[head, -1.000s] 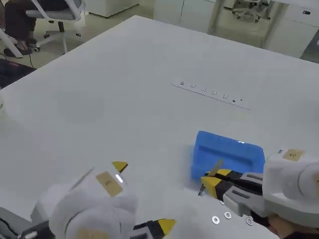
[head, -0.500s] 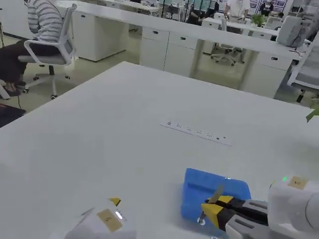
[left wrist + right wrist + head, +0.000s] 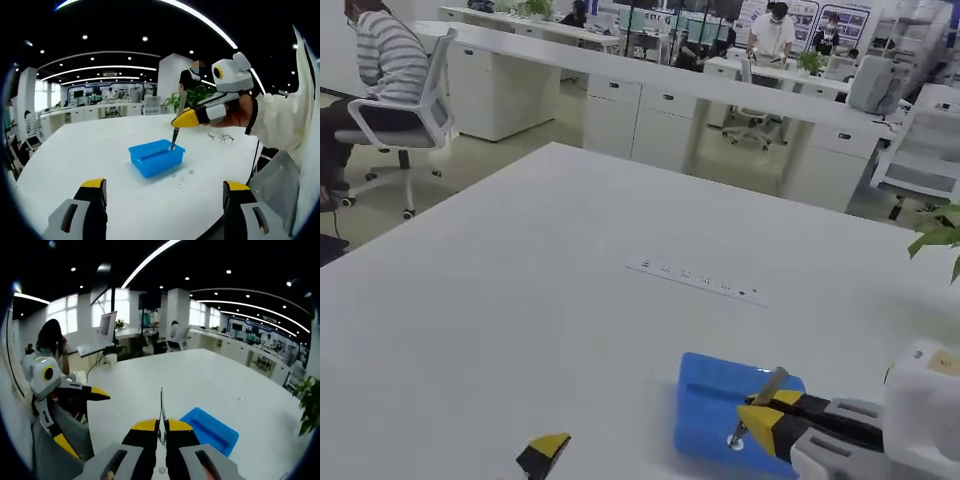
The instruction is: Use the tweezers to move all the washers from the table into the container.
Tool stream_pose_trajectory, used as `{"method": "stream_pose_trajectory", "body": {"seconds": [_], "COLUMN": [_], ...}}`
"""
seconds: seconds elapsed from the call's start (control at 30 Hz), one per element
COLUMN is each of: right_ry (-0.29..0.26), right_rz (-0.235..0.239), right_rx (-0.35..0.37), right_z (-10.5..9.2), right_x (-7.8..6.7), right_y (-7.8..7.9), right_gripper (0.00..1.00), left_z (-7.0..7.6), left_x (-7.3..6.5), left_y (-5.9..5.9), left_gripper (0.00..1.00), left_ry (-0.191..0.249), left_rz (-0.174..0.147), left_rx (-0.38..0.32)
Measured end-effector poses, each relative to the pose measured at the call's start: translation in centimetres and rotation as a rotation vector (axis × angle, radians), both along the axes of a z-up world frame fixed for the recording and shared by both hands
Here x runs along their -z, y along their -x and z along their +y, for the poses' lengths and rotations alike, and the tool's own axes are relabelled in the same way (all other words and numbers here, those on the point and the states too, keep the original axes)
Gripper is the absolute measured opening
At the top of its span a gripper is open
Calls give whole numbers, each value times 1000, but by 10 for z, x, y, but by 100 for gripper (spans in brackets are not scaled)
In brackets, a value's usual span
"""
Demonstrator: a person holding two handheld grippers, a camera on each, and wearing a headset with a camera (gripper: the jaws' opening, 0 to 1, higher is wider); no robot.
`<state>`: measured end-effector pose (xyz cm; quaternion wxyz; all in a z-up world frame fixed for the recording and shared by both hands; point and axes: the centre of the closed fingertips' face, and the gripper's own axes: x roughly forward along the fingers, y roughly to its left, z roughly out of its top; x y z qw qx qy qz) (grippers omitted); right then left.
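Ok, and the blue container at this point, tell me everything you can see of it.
The blue container is a shallow, rectangular, open-topped box with a raised rim, and it looks like plastic. It sits flat on the white table, and no gripper holds it. The tweezers, clamped in the right gripper, point down at one corner; whether the tip touches cannot be told. A few washers lie on the table just beside it. Its contents cannot be made out.

L gripper wide, R gripper clamping tweezers
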<state>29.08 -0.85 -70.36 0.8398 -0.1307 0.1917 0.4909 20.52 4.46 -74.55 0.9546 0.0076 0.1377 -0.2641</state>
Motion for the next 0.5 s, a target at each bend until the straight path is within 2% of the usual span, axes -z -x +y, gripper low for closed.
{"method": "stream_pose_trajectory", "body": {"seconds": [0.03,0.07,0.13,0.17,0.2,0.33,0.5], "right_ry": [-11,-16,-20,-19,-20,-21,-22], "right_rz": [3,5,2,-1,-2,-6,-8], "right_rx": [8,13,17,19,20,16,11], "right_z": [0,0,0,1,1,3,4], "right_x": [-3,-4,-6,-7,-8,-9,-12], "right_y": [-2,-3,-5,-5,-6,-8,-10], "right_gripper": [1,1,1,1,1,1,1], "left_z": [2,5,6,5,1,-6,-5], "left_x": [-1,3,15,17,22,22,25], "left_y": [-1,-2,3,3,6,11,10], "left_gripper": [99,99,99,99,99,99,99], "left_ry": [-7,-51,-127,-148,-179,-194,-188], "left_rz": [-5,-3,37,39,55,32,48], "left_rx": [-11,-22,-7,1,26,70,72]}}
